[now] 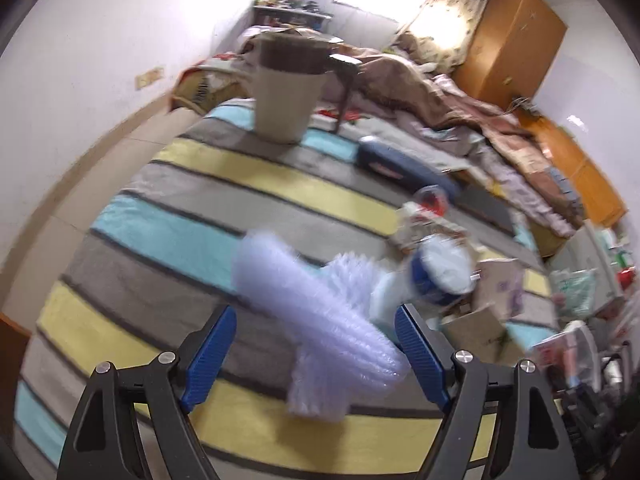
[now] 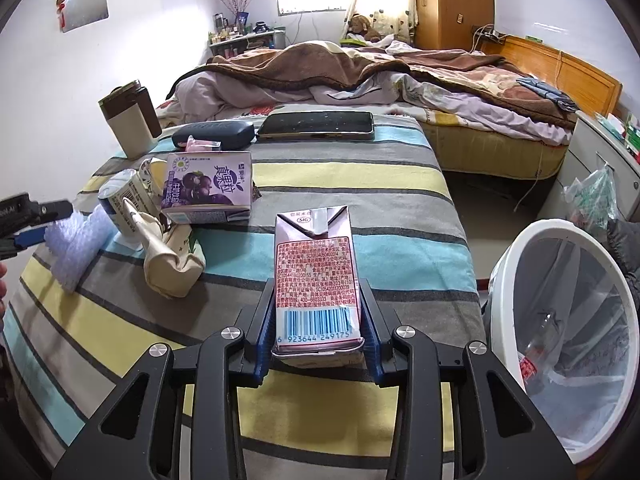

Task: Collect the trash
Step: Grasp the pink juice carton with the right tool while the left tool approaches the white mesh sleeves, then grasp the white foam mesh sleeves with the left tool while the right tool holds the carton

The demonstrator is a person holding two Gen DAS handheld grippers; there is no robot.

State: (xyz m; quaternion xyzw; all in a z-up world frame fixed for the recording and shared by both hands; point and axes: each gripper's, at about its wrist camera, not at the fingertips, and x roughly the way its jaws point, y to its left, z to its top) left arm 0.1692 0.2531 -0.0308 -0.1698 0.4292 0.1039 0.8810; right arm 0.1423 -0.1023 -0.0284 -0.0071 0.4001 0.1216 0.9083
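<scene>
A pink milk carton (image 2: 314, 256) with a barcode stands on the striped blanket (image 2: 360, 176), and my right gripper (image 2: 317, 292) is shut on its lower sides. A roll of bubble wrap (image 1: 316, 320) lies between the fingers of my left gripper (image 1: 316, 316), which is open; the left blue pad (image 1: 212, 356) is clear of the wrap. In the right wrist view the left gripper (image 2: 36, 220) reaches in from the left edge at the bubble wrap (image 2: 76, 252). A white bin (image 2: 520, 248) lined with a clear bag stands low at the right, with a plastic bottle (image 2: 540, 340) inside.
On the blanket lie a purple drink box (image 2: 208, 184), a crumpled cream bag (image 2: 172, 264), a small can (image 2: 120, 200), a dark case (image 2: 214, 134), a black tablet (image 2: 316, 124) and a beige thermos (image 2: 128, 120). A bed with brown covers (image 2: 320, 64) is behind.
</scene>
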